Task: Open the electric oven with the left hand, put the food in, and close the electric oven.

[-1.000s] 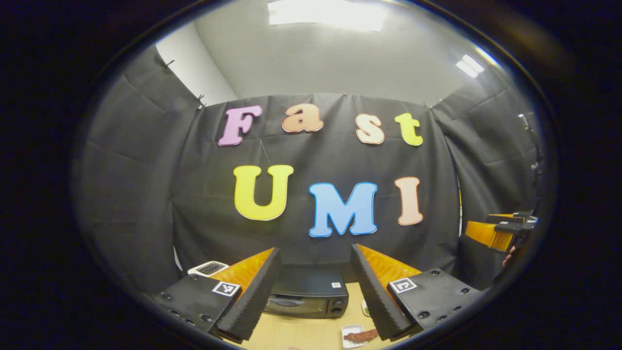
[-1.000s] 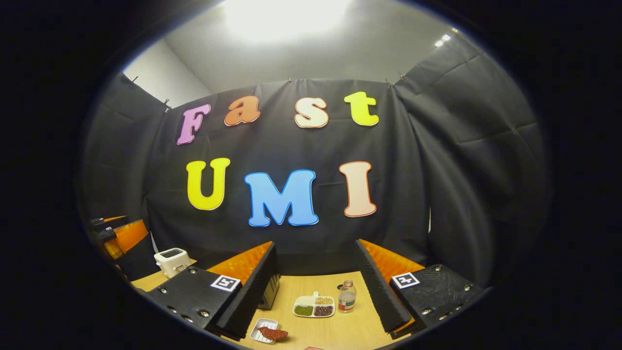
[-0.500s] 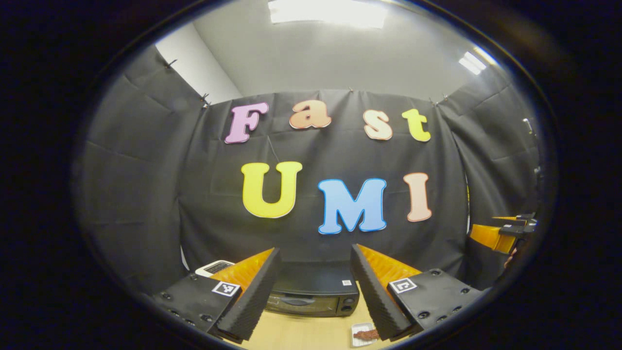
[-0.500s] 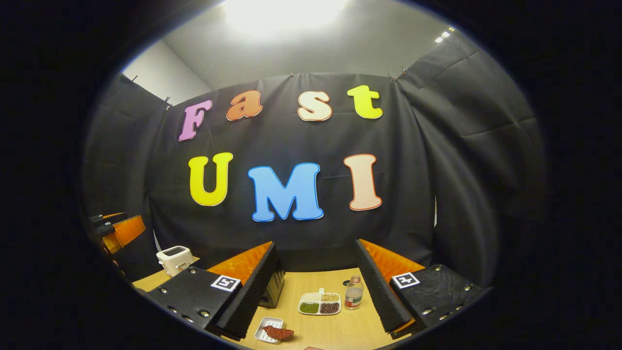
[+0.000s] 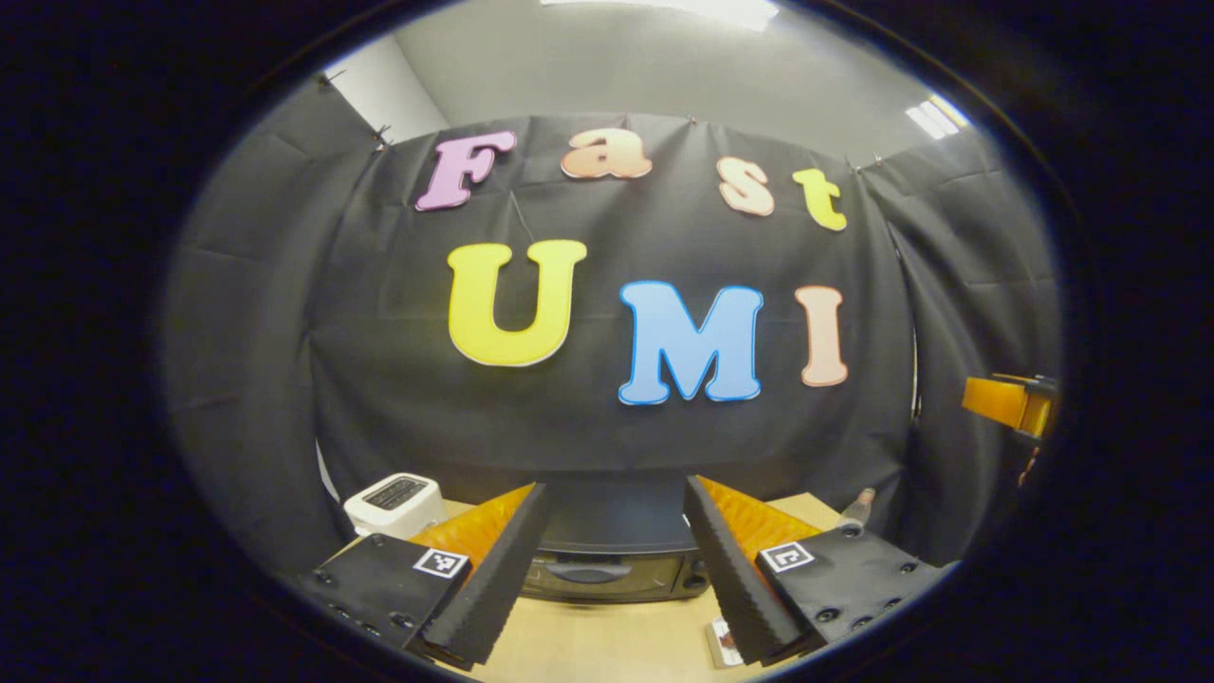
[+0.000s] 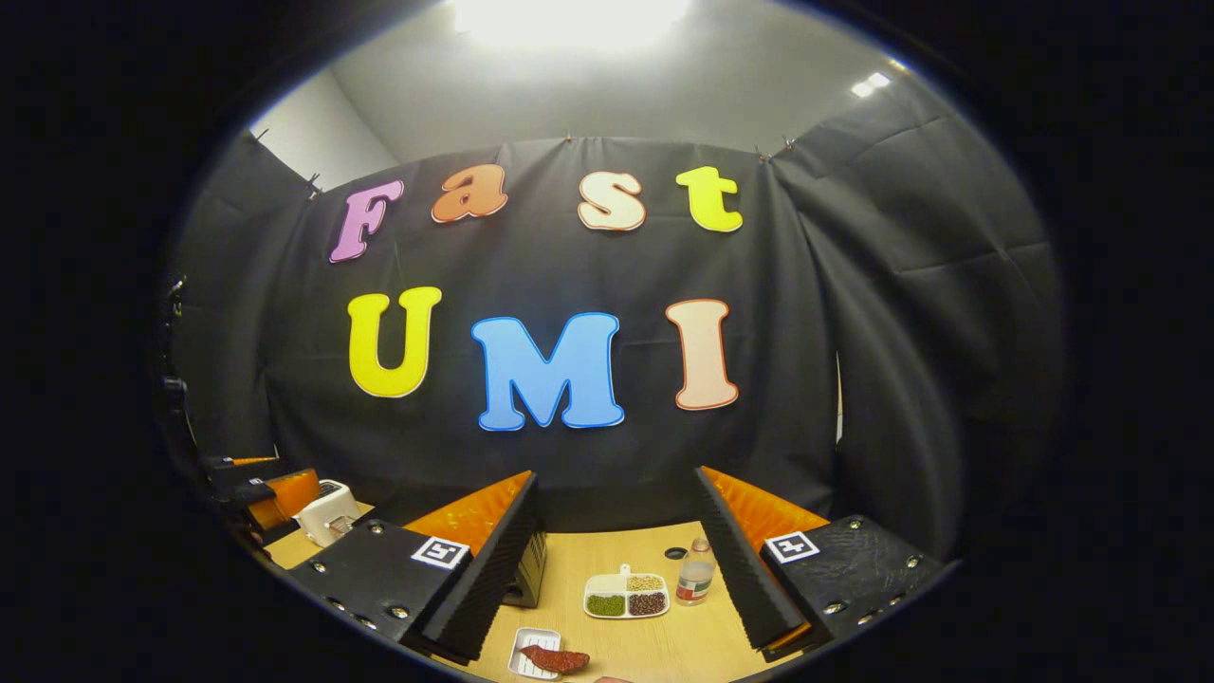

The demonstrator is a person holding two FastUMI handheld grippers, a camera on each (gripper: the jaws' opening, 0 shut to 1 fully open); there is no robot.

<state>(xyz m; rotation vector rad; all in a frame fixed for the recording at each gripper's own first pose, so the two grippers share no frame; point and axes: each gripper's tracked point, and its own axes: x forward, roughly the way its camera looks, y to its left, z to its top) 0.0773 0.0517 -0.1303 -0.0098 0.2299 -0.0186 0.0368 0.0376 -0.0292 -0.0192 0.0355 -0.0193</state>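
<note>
Now both grippers hang open above the table

So, in the left gripper view, a white toaster [image 5: 395, 501] sits far to the left on the wooden table [image 5: 607, 645]. Next to it, in the middle, is the black electric oven [image 5: 612, 555]. Its door is shut. The left gripper [image 5: 615, 569] is in the air right in front of the oven, with its jaws spread wide and nothing between them. It does not touch the oven. Just right of the oven, near the front, a bit of a small white tray peeks out by the gripper's finger. At the far right edge the right gripper [image 5: 1007, 402] shows a little, up in the air.

In the right gripper view, the left gripper [image 6: 270, 493] is at the far left, close to the toaster [image 6: 327, 510]. Then comes the side of the oven [image 6: 527, 572]. Near the front lies the white tray [image 6: 533, 654] with the red food [image 6: 555, 658] on it. The right gripper [image 6: 621, 569] has its jaws spread wide and holds nothing. Farther back sit a dish with three parts [image 6: 626, 597], full of beans, and a small bottle [image 6: 697, 573] beside it.
</note>
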